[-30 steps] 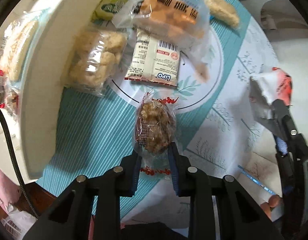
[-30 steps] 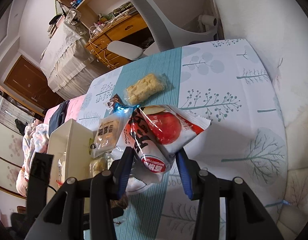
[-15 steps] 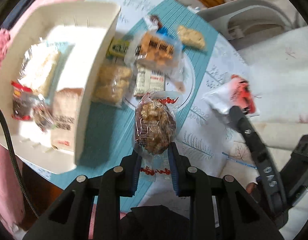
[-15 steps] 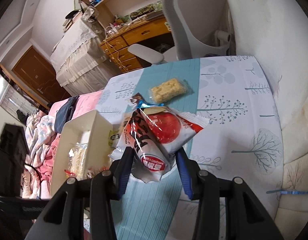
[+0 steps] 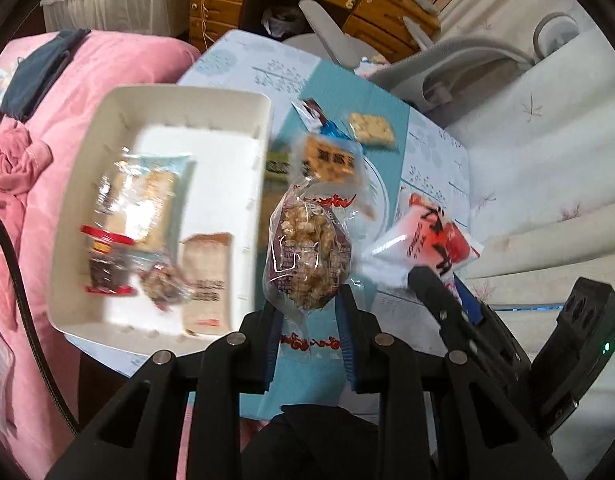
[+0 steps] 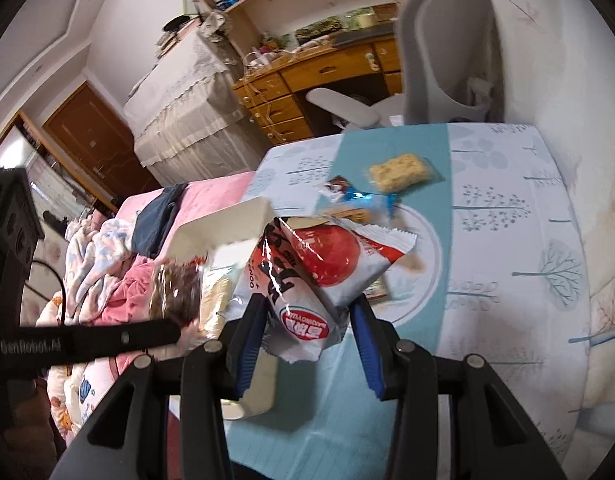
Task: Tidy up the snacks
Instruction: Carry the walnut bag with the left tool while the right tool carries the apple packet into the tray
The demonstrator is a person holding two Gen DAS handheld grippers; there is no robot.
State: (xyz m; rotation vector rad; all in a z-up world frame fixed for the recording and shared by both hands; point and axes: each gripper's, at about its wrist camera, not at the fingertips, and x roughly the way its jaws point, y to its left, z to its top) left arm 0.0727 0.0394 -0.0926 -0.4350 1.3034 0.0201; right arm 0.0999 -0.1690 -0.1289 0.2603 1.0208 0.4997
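Gripped by left gripper (image 5: 309, 316), nut bar (image 5: 307, 256) aloft beside tray (image 5: 263, 128); right gripper (image 6: 307, 336) clamped on red bag (image 6: 319, 272); judged mid-carry, needing release over tray.

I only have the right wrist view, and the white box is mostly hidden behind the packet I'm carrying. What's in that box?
Observer: The left wrist view shows the white rectangular plastic box holding several wrapped snacks, including a pale cracker packet and a tan packet.
Operator: What is the left gripper carrying?
Observer: The left gripper is shut on a clear wrapper of brown nut clusters, lifted beside the box's right wall.
Operator: Anything left on the table near the box?
Observer: A small green packet lies against the box's right wall, which your red and white snack bag blocks.
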